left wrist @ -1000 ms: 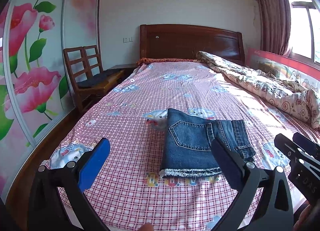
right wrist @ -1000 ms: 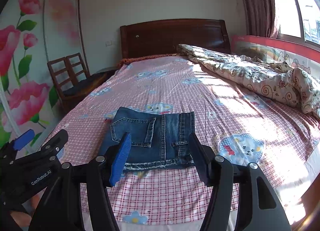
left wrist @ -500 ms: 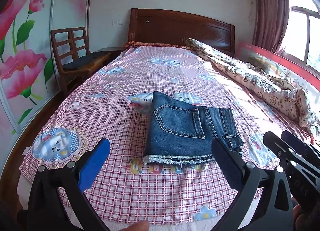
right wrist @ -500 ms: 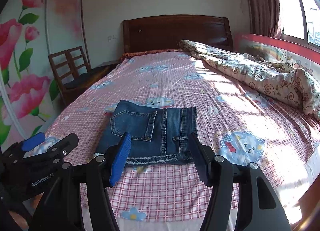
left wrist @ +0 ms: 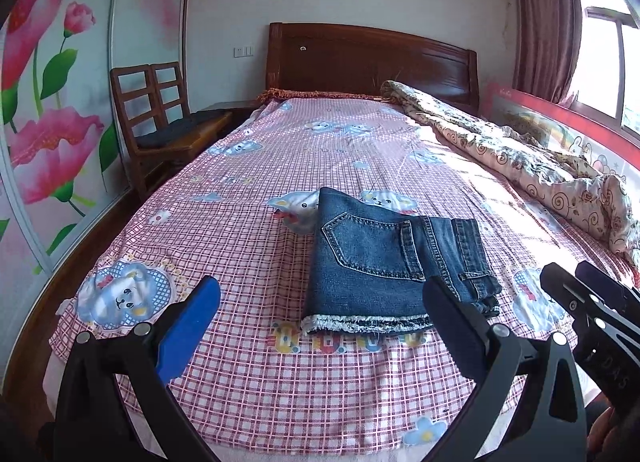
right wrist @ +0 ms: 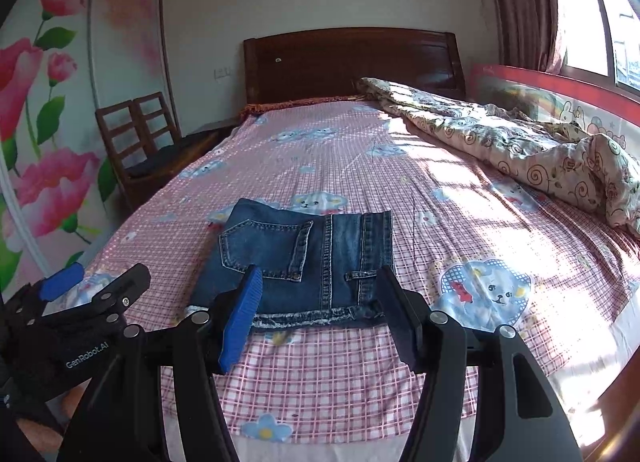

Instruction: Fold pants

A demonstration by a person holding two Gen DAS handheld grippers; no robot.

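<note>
Blue denim pants (left wrist: 384, 262) lie folded in a compact rectangle on the pink checked bed sheet (left wrist: 224, 229), back pocket up and frayed hem toward me. They also show in the right wrist view (right wrist: 304, 258). My left gripper (left wrist: 320, 322) is open and empty, held above the foot of the bed in front of the pants. My right gripper (right wrist: 320, 302) is open and empty, just in front of the hem. Each gripper shows at the edge of the other's view.
A crumpled patterned quilt (left wrist: 520, 157) lies along the right side of the bed. A wooden headboard (left wrist: 372, 57) stands at the far end. Two wooden chairs (left wrist: 160, 121) stand left of the bed by a flowered wardrobe (left wrist: 48, 101). A window (right wrist: 592, 13) is at right.
Both grippers have shifted slightly, with the left view tilting down then back up. The folded pants have not moved and both grippers stay open.
</note>
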